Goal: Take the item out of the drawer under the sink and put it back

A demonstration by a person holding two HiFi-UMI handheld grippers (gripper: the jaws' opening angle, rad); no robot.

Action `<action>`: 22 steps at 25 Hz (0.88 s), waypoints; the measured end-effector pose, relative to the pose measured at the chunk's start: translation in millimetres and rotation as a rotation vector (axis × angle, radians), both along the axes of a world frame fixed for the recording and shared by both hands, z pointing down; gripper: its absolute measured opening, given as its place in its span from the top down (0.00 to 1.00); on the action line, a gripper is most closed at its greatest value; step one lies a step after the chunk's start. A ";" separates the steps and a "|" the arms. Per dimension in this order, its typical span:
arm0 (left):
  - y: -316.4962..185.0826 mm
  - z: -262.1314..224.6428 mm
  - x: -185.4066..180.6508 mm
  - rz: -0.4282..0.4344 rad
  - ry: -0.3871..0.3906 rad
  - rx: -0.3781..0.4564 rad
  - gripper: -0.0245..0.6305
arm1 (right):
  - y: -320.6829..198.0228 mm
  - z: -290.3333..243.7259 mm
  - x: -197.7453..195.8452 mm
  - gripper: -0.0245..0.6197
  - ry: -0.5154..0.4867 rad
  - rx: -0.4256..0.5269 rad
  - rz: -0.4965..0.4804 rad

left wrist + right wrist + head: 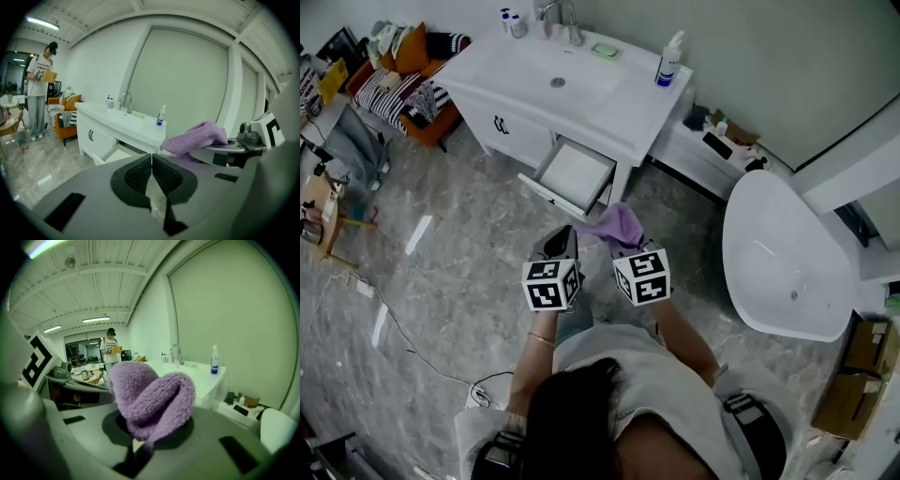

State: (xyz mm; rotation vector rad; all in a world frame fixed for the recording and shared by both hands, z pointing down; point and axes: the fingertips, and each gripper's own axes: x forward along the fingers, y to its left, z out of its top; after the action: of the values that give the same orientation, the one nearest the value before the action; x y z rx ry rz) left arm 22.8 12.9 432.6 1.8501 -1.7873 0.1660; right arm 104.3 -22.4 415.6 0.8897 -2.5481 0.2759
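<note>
The first half of the task looks done. The purple towel (621, 223) is out of the drawer (575, 174) and hangs in the air, pinched in the right hand-held gripper (143, 439). Its jaws are closed down on a fold of the cloth, so the rest bulges up over them in a thick loop. In the head view the towel sits just below centre, between the person and the drawer, near the drawer's front but apart from it. The drawer is under the sink (558, 75), in the white cabinet (511, 127) at the upper middle of the frame. It stands pulled out, and its pale bottom shows nothing lying in it. The left hand-held gripper (152, 164) is beside the right one, to its left in the head view. Its ribbed pads meet with nothing between them, so it carries nothing. Judging from this, what is left is the return: the towel has to be carried over the open drawer, lowered in and let go. The task does not say whether the drawer is then to be pushed shut, though the free left hand-held gripper would be well placed to do it.
</note>
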 end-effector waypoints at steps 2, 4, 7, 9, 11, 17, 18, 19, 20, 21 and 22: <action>-9.8 2.7 -8.8 0.004 0.002 -0.011 0.95 | -12.2 0.3 -9.5 0.89 0.000 -0.002 0.008; -19.1 5.1 -17.6 0.009 0.004 -0.022 0.95 | -23.0 -0.6 -19.3 0.89 -0.011 -0.013 0.016; -32.0 7.5 -29.6 0.018 0.005 -0.034 0.95 | -35.9 1.7 -32.9 0.89 -0.008 -0.024 0.018; -41.6 7.9 -39.0 0.019 0.005 -0.037 0.95 | -44.1 4.7 -41.3 0.89 -0.017 -0.045 0.020; -50.8 8.2 -49.9 0.017 0.006 -0.036 0.95 | -51.8 7.2 -49.5 0.89 -0.033 -0.066 0.024; -71.8 13.7 -78.9 0.031 0.013 -0.051 0.95 | -71.6 13.9 -77.3 0.89 -0.015 -0.080 0.038; -74.6 15.0 -83.9 0.035 0.013 -0.055 0.95 | -74.4 14.8 -82.0 0.89 -0.012 -0.081 0.042; -77.4 16.2 -89.2 0.035 0.013 -0.057 0.95 | -77.1 15.7 -86.5 0.89 -0.013 -0.085 0.048; -80.5 17.0 -94.6 0.032 0.017 -0.056 0.95 | -80.0 16.7 -90.6 0.89 -0.016 -0.089 0.053; -83.9 17.4 -100.3 0.028 0.023 -0.053 0.95 | -83.2 17.7 -94.6 0.89 -0.018 -0.092 0.059; -87.5 18.0 -106.0 0.022 0.030 -0.049 0.95 | -86.7 19.0 -98.5 0.89 -0.018 -0.094 0.064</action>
State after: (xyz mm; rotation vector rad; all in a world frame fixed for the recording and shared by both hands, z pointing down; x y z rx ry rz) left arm -83.2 -74.6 450.6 1.8289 -1.7278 0.1882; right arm 5.8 -109.1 434.6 0.9382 -2.5033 0.4208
